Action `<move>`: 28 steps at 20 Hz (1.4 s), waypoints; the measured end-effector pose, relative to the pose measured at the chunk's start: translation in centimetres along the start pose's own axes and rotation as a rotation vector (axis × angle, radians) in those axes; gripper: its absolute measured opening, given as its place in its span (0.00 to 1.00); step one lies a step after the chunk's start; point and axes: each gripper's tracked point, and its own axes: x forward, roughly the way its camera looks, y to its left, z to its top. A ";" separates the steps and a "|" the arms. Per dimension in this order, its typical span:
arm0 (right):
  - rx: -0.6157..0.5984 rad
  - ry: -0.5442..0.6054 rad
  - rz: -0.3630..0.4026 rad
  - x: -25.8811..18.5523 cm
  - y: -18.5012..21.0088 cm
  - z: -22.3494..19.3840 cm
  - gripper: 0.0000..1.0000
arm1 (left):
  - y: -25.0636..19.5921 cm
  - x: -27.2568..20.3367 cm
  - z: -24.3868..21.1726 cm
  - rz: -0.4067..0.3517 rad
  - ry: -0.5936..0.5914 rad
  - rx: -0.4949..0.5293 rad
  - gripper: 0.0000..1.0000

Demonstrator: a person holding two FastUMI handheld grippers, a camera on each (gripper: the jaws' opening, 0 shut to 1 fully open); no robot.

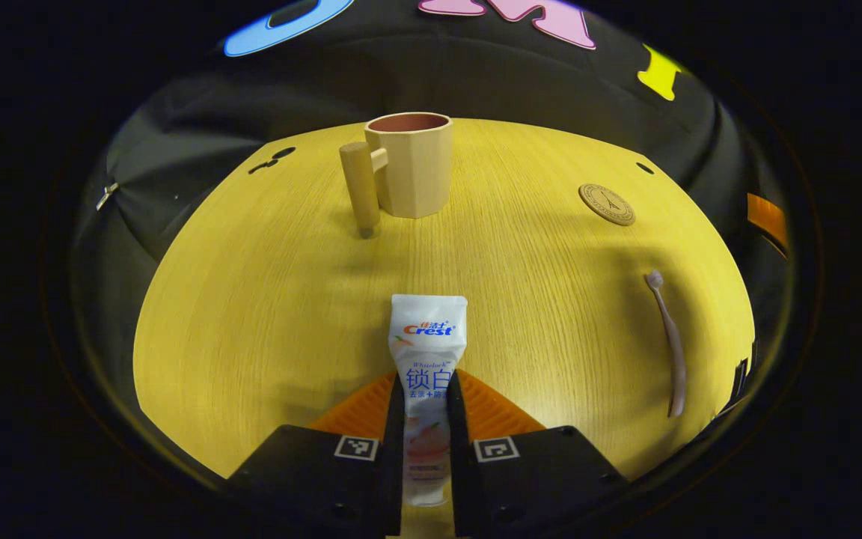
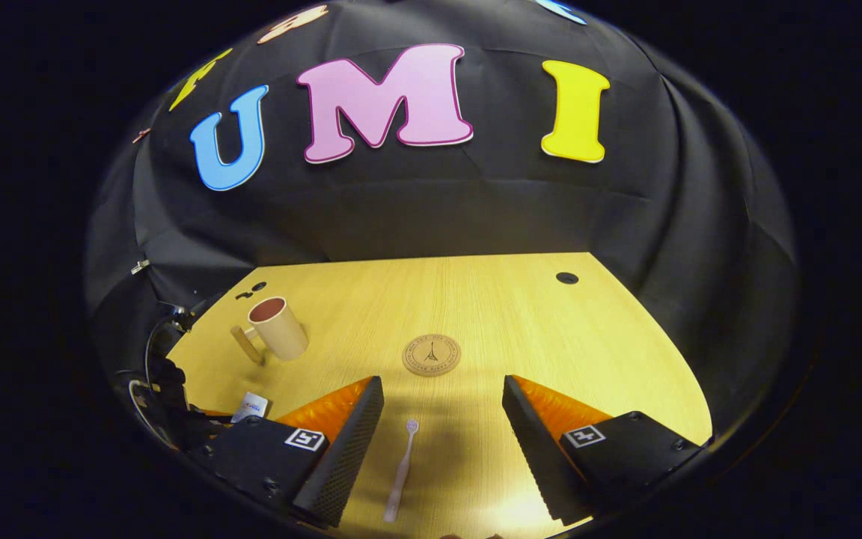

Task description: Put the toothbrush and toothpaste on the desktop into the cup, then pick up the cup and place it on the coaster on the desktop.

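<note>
Left gripper (image 1: 425,397) is clamped on the toothpaste (image 1: 428,352), tube low over the counter (image 1: 266,299); right gripper (image 2: 442,427) hangs spread wide above the toothbrush (image 2: 402,468), which lies flat; nothing's in the cup (image 1: 408,165) yet, coaster (image 2: 432,355) bare: one tube, one brush, one cup, one coaster

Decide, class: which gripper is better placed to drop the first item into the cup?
Left. Its fingers already clamp the toothpaste, with the cup straight ahead. The right gripper is open above the toothbrush, gripping nothing.
</note>
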 end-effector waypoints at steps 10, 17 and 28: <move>0.021 0.210 0.061 1.7 1.6 -7.5 0.99 | -1.0 -3.1 -3.1 -0.022 -0.061 -0.020 0.23; 0.068 0.386 0.055 3.4 2.4 -12.8 0.99 | -0.7 -7.3 -4.9 0.006 -0.083 -0.094 0.24; -0.053 0.508 -0.058 2.7 3.6 -16.3 0.92 | -0.8 -9.5 -4.7 0.035 -0.118 -0.079 0.23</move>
